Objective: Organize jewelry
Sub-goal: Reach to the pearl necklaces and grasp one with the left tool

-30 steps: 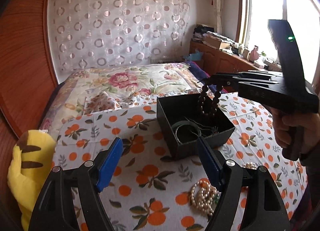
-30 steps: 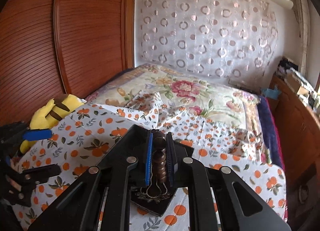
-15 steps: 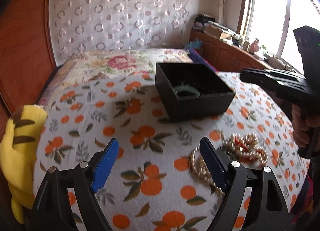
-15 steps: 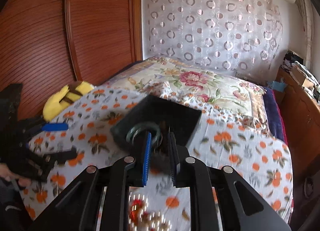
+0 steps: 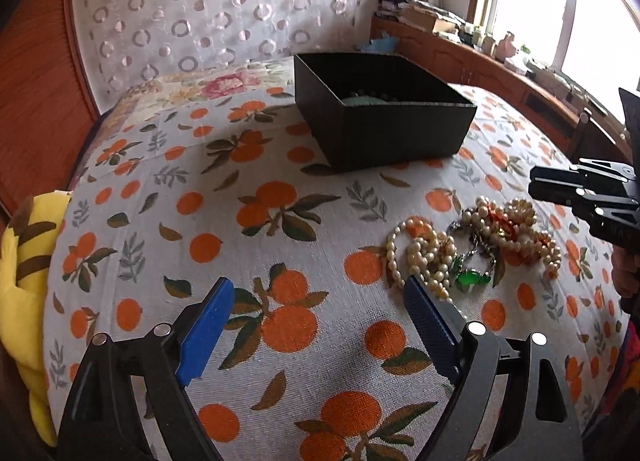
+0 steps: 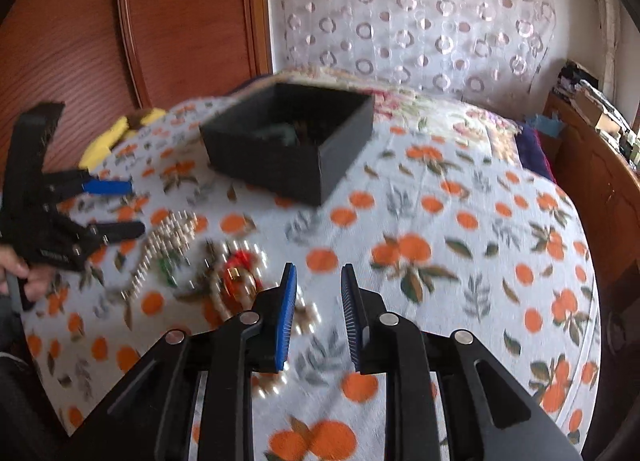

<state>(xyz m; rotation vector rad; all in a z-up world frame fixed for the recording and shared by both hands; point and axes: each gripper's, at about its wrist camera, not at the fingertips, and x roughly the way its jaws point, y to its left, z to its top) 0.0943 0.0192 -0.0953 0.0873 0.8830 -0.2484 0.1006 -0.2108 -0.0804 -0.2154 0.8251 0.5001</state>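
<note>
The cloth (image 5: 280, 197), printed with oranges, covers the whole work surface. On its far side sits the black box (image 5: 384, 129), open-topped, with a green bangle (image 5: 362, 100) just showing inside. The jewelry heap (image 5: 472, 245) lies near and right in the left view, well apart from the box: pearl strands (image 5: 420, 253), a red-and-pearl tangle, and a green-stone piece (image 5: 469, 277).

The left gripper (image 5: 316, 325) hovers low over the cloth with its jaws spread wide and nothing between them; its right finger is just beside the nearest pearls. The right gripper (image 6: 318, 317) is partly open and empty, near the heap's right edge, its view smeared by motion.

The step in hand looks like picking the next piece. It would go best by singling out one strand at the heap's edge, closing on a bunched section rather than one bead, and lifting slowly so tangled neighbours drop free before it is carried to the box.
</note>
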